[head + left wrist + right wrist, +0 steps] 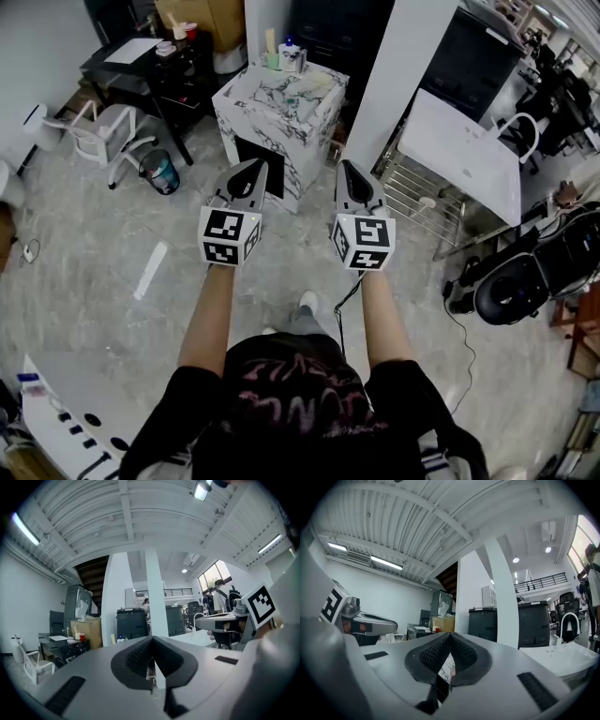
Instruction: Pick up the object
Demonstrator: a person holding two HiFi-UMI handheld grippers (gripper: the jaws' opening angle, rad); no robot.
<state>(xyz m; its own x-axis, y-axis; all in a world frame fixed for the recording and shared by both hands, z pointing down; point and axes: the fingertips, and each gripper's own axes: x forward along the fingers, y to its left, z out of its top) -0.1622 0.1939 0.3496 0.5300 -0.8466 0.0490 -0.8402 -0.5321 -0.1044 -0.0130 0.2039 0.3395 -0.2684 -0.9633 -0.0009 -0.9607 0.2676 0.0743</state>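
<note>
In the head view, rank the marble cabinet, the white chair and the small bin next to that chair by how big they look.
Largest to smallest:
1. marble cabinet
2. white chair
3. bin, clearly the smallest

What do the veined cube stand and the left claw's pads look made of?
Cube stand: white, grey-veined, smooth faces; marble or marble-print laminate, can't tell which. Left claw pads: matte black, fine ribbed grid; probably rubber or soft plastic.

Your head camera looks steeply down past your arms (211, 319), the marbled counter (314, 117) at upper centre. Each gripper camera looks level along its own fingers (136, 660), close up, across the room; both share the white column (155, 597) and dark cabinet (132, 623).
</note>
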